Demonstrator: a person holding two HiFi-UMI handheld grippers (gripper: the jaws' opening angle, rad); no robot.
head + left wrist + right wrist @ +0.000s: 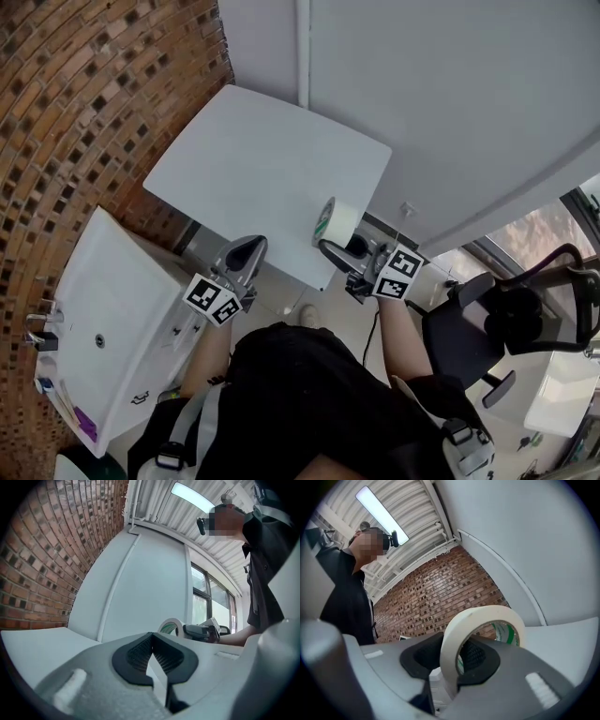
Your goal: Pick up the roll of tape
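White table point(262, 159); roll of tape point(487, 615) upright, hole sideways, in right gripper point(452, 658).

From my end the roll of tape point(487, 620) reads as matt cream paper with a smooth, even outer face. The right gripper point(452, 660) and left gripper point(152, 656) both have grey plastic shells with a fine, grainy matt finish. Their pads point(140, 653) are black and closely ribbed. I'd say they are rubber, though the wide lens softens them. The table point(253, 178) top is smooth flat white with little sheen. The brick wall point(84, 84) is rough, mottled brown with paler mortar lines.
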